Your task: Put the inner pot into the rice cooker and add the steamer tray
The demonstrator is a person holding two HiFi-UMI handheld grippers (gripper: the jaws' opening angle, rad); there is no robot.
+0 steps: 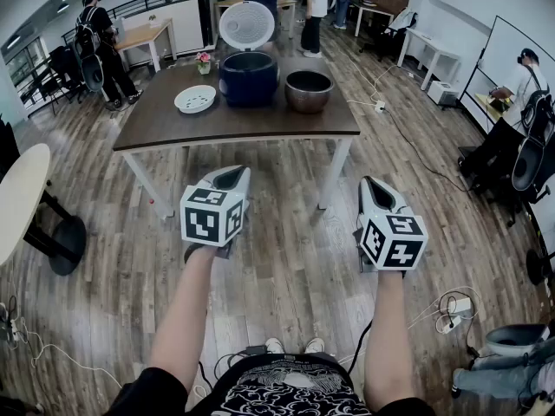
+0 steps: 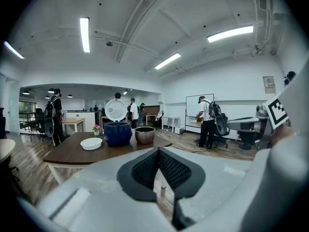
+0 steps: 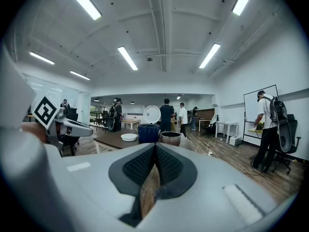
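- Dark brown wood makes up the table (image 1: 260,120), which fills the upper centre of the head view. Everything for the job is set out on it, while I stand well back on the plank floor, so I judge that the task has not started.
- The dark blue rice cooker (image 1: 249,78) sits mid-table with its white lid (image 1: 246,24) tipped up and back. That leaves the body open from above, ready to take the pot.
- The left gripper (image 1: 232,175) and right gripper (image 1: 373,185) are at lower centre, side by side but apart, pointing at the table and dipped a little. In each gripper view the ribbed pads are clenched together with nothing between them. Both are empty, which suits a carrying pose for the walk in.
- The metal inner pot (image 1: 309,91) stands upright just right of the cooker, close beside it and outside it. I'd say it goes in first, with a short lift across.
- The white steamer tray (image 1: 195,99) lies flat on the cooker's left, apart from it. It is out of the pot's path and on my left gripper's side.
- A small flower pot (image 1: 204,62) stands behind the tray, clear of the work.
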